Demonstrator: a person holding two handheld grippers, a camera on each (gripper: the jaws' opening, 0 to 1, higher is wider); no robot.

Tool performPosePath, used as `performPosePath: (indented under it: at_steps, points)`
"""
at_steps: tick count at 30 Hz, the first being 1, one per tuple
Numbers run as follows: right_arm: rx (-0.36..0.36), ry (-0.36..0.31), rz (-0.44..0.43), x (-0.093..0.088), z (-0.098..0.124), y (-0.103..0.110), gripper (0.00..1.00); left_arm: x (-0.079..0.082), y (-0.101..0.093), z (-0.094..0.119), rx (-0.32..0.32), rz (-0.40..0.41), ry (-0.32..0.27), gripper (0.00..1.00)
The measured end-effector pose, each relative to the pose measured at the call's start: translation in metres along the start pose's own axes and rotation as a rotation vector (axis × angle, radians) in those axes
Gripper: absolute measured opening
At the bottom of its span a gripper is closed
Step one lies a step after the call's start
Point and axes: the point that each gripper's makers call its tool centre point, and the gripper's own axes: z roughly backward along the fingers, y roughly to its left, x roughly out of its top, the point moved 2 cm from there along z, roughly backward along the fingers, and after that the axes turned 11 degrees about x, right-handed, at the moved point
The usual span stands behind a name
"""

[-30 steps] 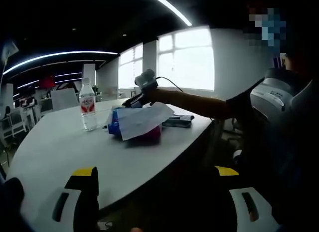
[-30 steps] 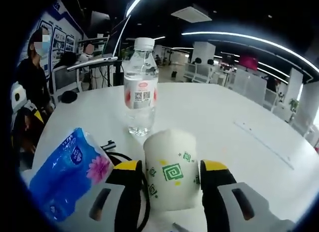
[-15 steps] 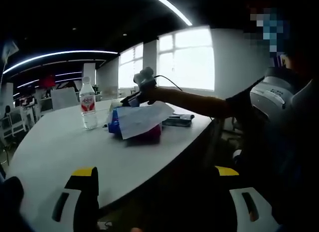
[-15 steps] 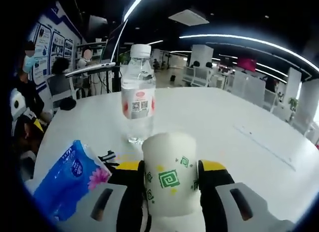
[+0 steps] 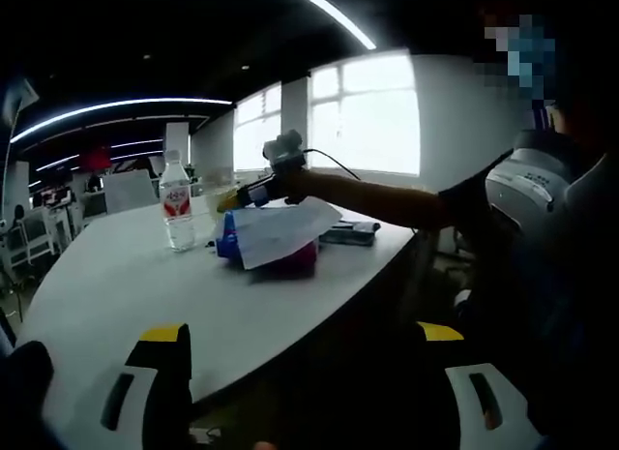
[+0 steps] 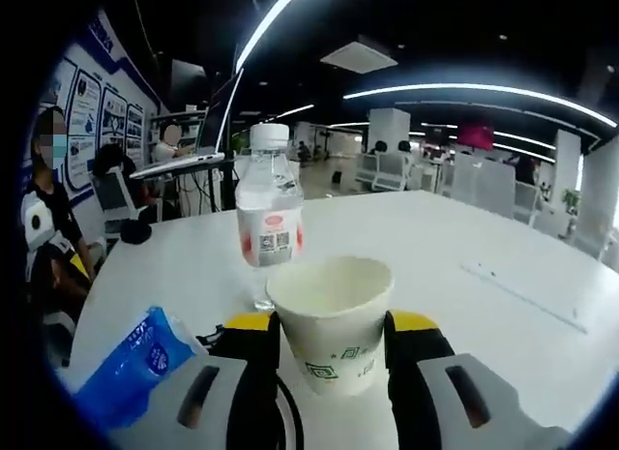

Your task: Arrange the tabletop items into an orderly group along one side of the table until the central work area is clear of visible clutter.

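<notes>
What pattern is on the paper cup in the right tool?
White paper cup printed with small green square-spiral motifs, held by the right tool; clearest in the right gripper view.

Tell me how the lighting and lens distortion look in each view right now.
Left gripper view: the bright window is blown out, leaving the person's sleeve and the foreground dark; ceiling light strips bend into arcs. Right gripper view: evenly lit, the paper cup and water bottle sharp, the white table bulging with fisheye curvature.

Bright windows, ceiling light strips and wall posters surround the table.
</notes>
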Motion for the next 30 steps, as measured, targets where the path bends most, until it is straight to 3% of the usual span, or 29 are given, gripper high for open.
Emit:
performPosePath:
  at_steps: [14, 30]
  points:
    - [-0.005, 0.023, -0.018, -0.013, 0.005, -0.004, 0.40, -0.002, -0.004, -0.004, -0.010, 0.003, 0.002, 0.94]
    - [-0.005, 0.030, -0.013, -0.014, 0.002, -0.002, 0.39, -0.002, -0.002, -0.001, -0.003, 0.003, 0.000, 0.94]
